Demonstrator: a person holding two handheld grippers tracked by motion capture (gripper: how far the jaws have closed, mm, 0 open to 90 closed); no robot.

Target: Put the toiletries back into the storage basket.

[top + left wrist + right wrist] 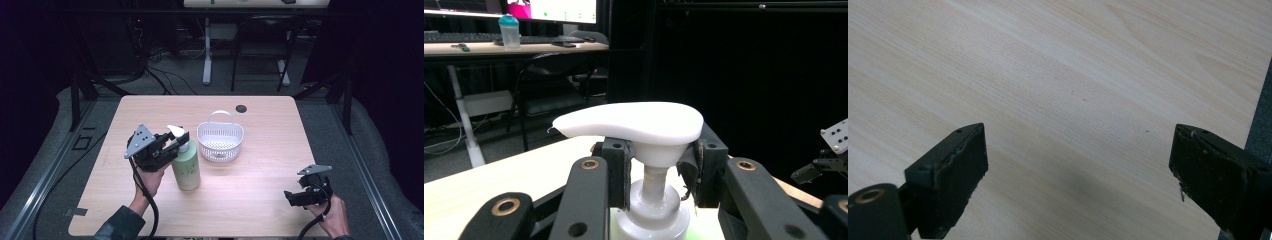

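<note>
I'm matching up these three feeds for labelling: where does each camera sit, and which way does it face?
High view: fixed above the person's side, facing forward and down on the table; forearms and both grippers show.
Left gripper view: rides the left gripper, facing along its jaws, closed on the pump bottle neck.
Right gripper view: rides the right gripper, facing down at bare tabletop, jaws wide apart.
Shared: the high and left gripper views both show the pump bottle.

A white basket [220,141] stands mid-table [260,200], with a small dark disc [241,108] behind it.
</note>
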